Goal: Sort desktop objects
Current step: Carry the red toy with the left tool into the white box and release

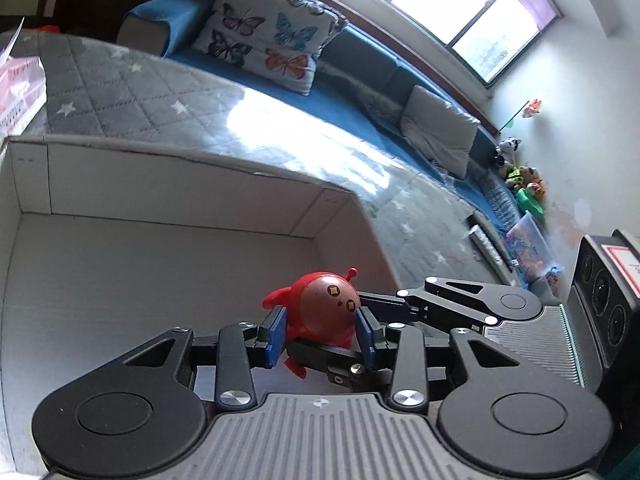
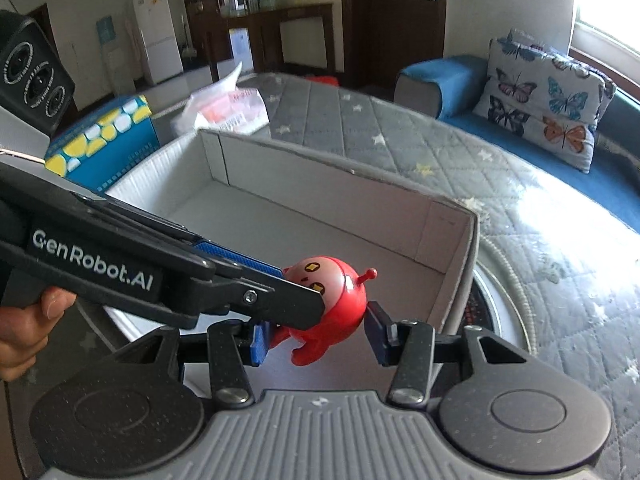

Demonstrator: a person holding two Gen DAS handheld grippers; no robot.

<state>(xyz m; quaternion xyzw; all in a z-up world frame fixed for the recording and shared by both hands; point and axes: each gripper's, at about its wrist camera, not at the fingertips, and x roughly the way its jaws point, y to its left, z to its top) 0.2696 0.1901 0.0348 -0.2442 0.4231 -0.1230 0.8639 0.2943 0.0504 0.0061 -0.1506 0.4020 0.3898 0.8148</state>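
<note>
The red toy figure [image 1: 326, 312] was held above the open interior of the white cardboard box [image 1: 160, 184], between the blue pads of the left gripper [image 1: 322, 338]. In the left wrist view, both pads were seen pressed against the toy's sides, so the left gripper was closed on it; the toy's face, with two diamond-shaped eyes, was turned upward and away from the camera, and a small red antenna projected from its head.

In the right wrist view, the same toy [image 2: 328, 312] was seen lying between the pads of the right gripper [image 2: 318, 340], with a visible gap between the right-hand pad and the toy's body. The far side was partly hidden by the left gripper's finger [image 2: 280, 300], which crossed in from the left and lay against the toy's face. The right gripper was thus spread apart around the toy rather than clamped on it. The box [image 2: 464, 240] was seen resting on a grey quilted table cover [image 2: 420, 136] with white stars, with a blue and yellow carton [image 2: 104, 140] beside it.
</note>
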